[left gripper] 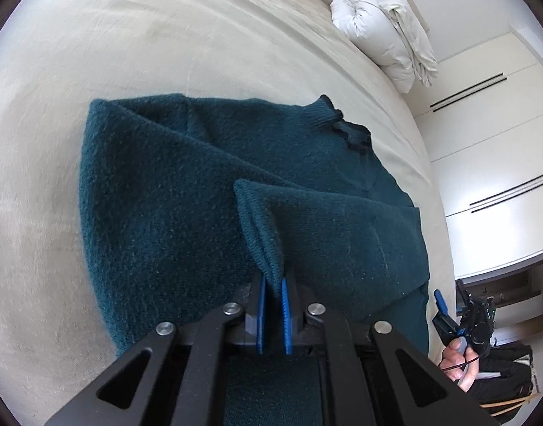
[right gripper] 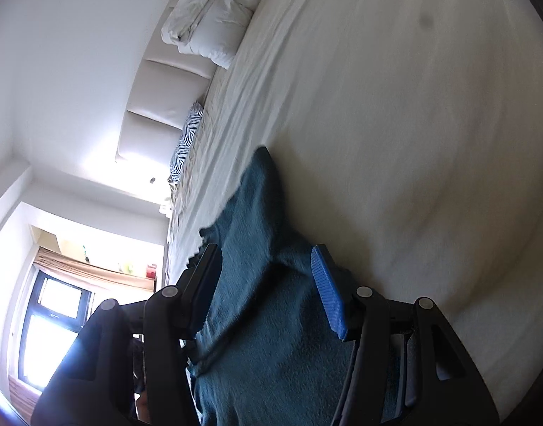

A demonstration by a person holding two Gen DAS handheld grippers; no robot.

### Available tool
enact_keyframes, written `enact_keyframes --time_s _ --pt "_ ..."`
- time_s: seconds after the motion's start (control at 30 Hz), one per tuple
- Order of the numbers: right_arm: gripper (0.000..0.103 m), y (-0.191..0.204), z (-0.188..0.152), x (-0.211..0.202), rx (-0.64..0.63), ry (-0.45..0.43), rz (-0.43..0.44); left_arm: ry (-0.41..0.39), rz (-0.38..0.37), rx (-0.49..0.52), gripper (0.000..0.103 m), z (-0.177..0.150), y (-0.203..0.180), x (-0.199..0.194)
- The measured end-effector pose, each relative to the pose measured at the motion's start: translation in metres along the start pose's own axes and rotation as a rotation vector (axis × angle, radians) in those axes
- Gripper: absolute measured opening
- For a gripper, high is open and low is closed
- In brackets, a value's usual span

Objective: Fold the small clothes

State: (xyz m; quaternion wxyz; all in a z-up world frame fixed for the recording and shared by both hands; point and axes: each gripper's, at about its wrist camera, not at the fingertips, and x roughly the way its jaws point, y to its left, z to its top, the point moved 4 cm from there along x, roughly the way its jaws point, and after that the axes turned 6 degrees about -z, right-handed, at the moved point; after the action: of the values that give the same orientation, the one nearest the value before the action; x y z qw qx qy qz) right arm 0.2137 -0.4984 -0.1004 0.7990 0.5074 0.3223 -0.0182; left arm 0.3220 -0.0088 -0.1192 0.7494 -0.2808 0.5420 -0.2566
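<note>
A dark teal knit sweater [left gripper: 186,184] lies spread on the cream bed [left gripper: 129,42]. My left gripper [left gripper: 272,284] is shut on the ribbed cuff of a sleeve [left gripper: 261,227], which is drawn across the sweater's body. My right gripper [right gripper: 268,269] is open, its blue pads [right gripper: 328,291] apart, with sweater fabric [right gripper: 257,284] lying beneath and between them, not pinched. The right gripper also shows in the left wrist view [left gripper: 449,316], held by a hand at the bed's edge.
A folded white duvet [left gripper: 381,25] lies at the bed's head, also seen in the right wrist view [right gripper: 214,17]. A zebra-print pillow [right gripper: 188,135] lies by the padded headboard [right gripper: 158,103]. White wardrobe doors [left gripper: 491,124] stand beside the bed.
</note>
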Motion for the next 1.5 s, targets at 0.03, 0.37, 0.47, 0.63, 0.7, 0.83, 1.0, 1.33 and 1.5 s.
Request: enact_keyframes --time_s 0.03,0.37,0.47,0.63,0.7,0.83,1.0,1.33,1.5 --pt "0.052 0.006 0.005 -0.001 -0.017 -0.002 0.007 -0.004 -0.004 -0.004 0.008 0.0 0.001 0.0" --pt "0.052 0.042 0.029 0.021 -0.131 0.057 0.01 -0.019 0.002 0.005 0.008 -0.003 0.001 -0.002" --pt "0.052 0.045 0.031 0.041 -0.131 0.121 0.031 -0.017 -0.011 -0.017 0.009 -0.004 0.006 0.0" --pt "0.052 0.055 0.037 0.077 -0.148 0.203 0.05 -0.028 -0.021 -0.022 0.011 -0.004 0.011 0.0" --pt "0.052 0.056 0.043 0.09 -0.143 0.209 0.029 -0.036 -0.026 -0.027 0.011 -0.005 0.013 0.0" --pt "0.052 0.059 0.064 0.115 -0.135 0.218 0.013 -0.052 -0.034 -0.022 0.011 -0.008 0.014 0.0" --pt "0.051 0.047 0.069 0.145 -0.12 0.313 -0.024 -0.06 -0.039 -0.026 0.011 -0.008 0.016 -0.001" --pt "0.051 0.028 0.021 0.087 -0.168 0.4 0.072 -0.062 -0.046 -0.037 0.011 -0.008 0.017 -0.003" --pt "0.051 0.018 0.001 0.069 -0.196 0.379 0.048 -0.074 -0.066 -0.054 0.013 -0.007 0.019 -0.008"
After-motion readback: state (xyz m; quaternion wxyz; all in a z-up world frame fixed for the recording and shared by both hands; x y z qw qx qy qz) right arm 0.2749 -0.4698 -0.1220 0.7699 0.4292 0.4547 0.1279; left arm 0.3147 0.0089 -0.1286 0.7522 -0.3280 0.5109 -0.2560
